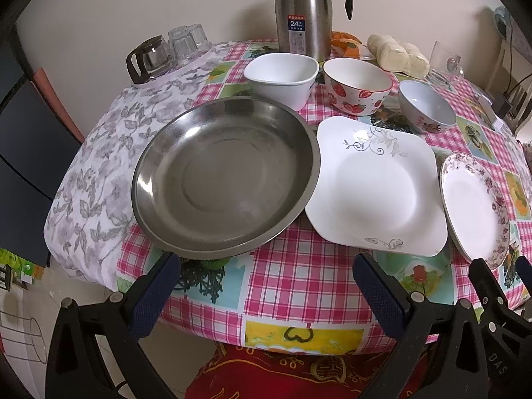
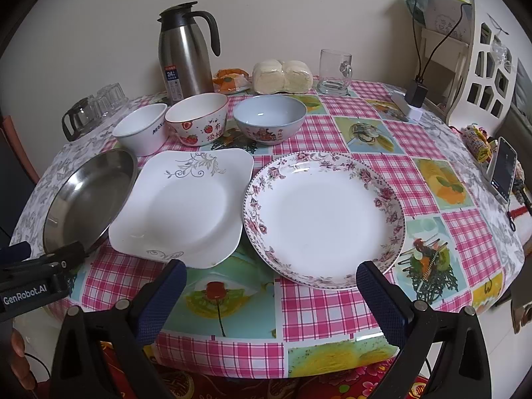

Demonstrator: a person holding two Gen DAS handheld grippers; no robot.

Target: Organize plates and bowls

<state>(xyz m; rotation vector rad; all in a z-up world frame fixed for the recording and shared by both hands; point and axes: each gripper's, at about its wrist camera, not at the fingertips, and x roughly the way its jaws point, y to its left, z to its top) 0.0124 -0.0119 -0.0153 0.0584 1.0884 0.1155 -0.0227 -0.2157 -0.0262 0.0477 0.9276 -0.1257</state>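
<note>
Plates in the near row, bowls in the far row, both grippers wide and empty at the table's near edge.

Steel plate (image 1: 226,179) lies near left, touching the square white plate (image 1: 375,186) at its right, with the floral round plate (image 2: 324,219) just beside that; behind them stand the white square bowl (image 1: 282,78), the strawberry bowl (image 1: 357,84) and the blue-grey bowl (image 2: 269,118), close together. Left gripper (image 1: 266,296) faces the steel plate's near rim; right gripper (image 2: 271,299) faces the gap between the square and floral plates. Stacking likely starts now: pinching a near rim would work best, lifting level so neighbours are not dragged, with the widest piece probably at the bottom. Thermos (image 2: 186,53), glass mug (image 2: 334,71) and upturned glasses (image 1: 189,43) at the far edge should be avoided on the checked tablecloth (image 2: 316,302).
</note>
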